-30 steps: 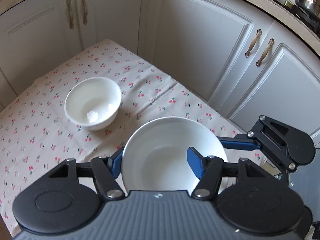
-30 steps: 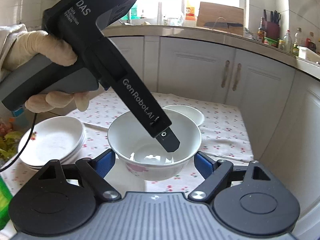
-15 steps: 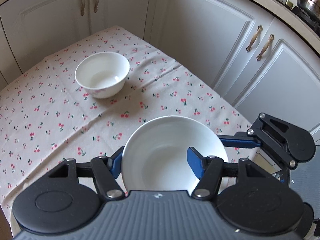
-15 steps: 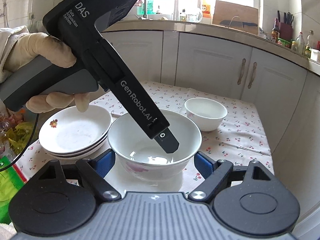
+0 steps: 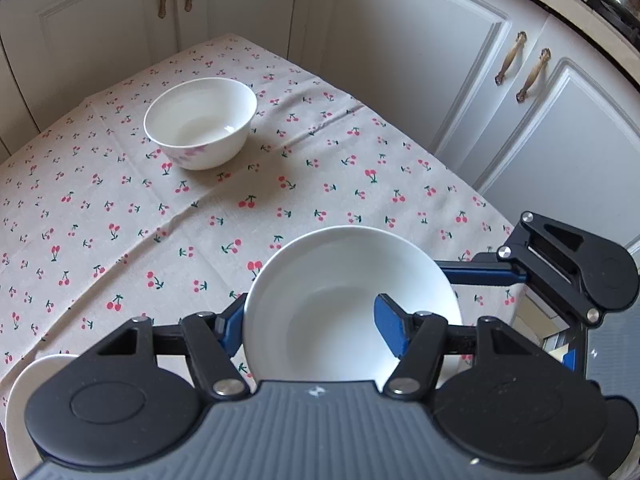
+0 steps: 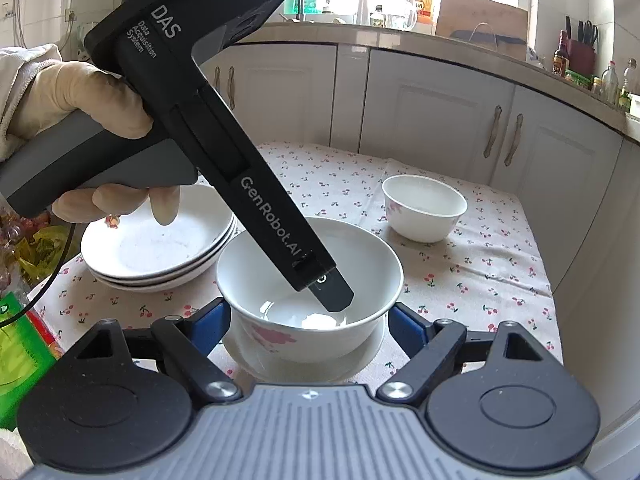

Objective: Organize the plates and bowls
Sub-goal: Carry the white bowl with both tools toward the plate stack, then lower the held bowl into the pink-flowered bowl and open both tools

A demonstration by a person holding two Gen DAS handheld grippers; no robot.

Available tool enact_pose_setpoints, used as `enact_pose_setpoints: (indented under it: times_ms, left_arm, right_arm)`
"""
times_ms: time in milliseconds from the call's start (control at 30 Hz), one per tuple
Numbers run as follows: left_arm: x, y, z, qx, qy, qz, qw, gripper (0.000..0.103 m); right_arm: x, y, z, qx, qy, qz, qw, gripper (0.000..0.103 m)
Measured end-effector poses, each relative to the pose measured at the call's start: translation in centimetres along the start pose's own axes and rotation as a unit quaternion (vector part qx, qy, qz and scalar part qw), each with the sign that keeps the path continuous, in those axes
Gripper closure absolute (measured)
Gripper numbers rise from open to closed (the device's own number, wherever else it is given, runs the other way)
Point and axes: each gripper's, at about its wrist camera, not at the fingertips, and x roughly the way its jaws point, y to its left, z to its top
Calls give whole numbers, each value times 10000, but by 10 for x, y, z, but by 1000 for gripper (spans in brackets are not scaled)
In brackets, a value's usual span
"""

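Now the left gripper [image 5: 314, 326] is clamped on the rim of a white bowl [image 5: 340, 300], near the bench [image 5: 120, 220] edge by the cabinets. The right gripper [image 6: 308, 326] stands wide around this bowl without touching. A second bowl [image 5: 200, 122] sits toward the far corner; stacked plates [image 6: 156, 248] are beside.

Left gripper [image 5: 312, 326] clamped, right gripper [image 6: 310, 322] (tilted down) wide

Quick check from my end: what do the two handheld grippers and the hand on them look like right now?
Both are black linkage grippers with blue pads on ribbed grey bodies. The left gripper has a grey handle, white "DAS Data Acquisition System" and "GenRobot.AI" lettering and a thin black cable. The hand wears a pale glove and a light sleeve. The right gripper matches.
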Motion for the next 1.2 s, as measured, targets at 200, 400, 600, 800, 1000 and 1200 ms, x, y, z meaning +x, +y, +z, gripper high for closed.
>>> enact_pose_setpoints:
  times_ms: [200, 400, 600, 800, 1000, 1200]
  left_arm:
    - [3, -1, -4, 71, 25, 9, 10000, 37]
    - [4, -5, -4, 217, 37, 77, 9997, 35]
    - [7, -9, -5, 408, 40, 197, 9990, 35]
    - [12, -9, -6, 481, 44, 265, 9985, 35]
    - [4, -9, -4, 512, -117, 216, 9984, 33]
    - [-5, -6, -3, 520, -219, 372, 9977, 29]
  right_arm:
    - [6, -1, -3, 52, 132, 94, 9999, 14]
    - [6, -1, -4, 40, 173, 129, 9998, 14]
    - [7, 0, -5, 59, 247, 202, 9995, 14]
    - [7, -1, -6, 76, 214, 212, 9995, 14]
    - [-3, -3, -5, 117, -10, 256, 9996, 7]
    - [-9, -1, -1, 136, -209, 648, 9976, 6]
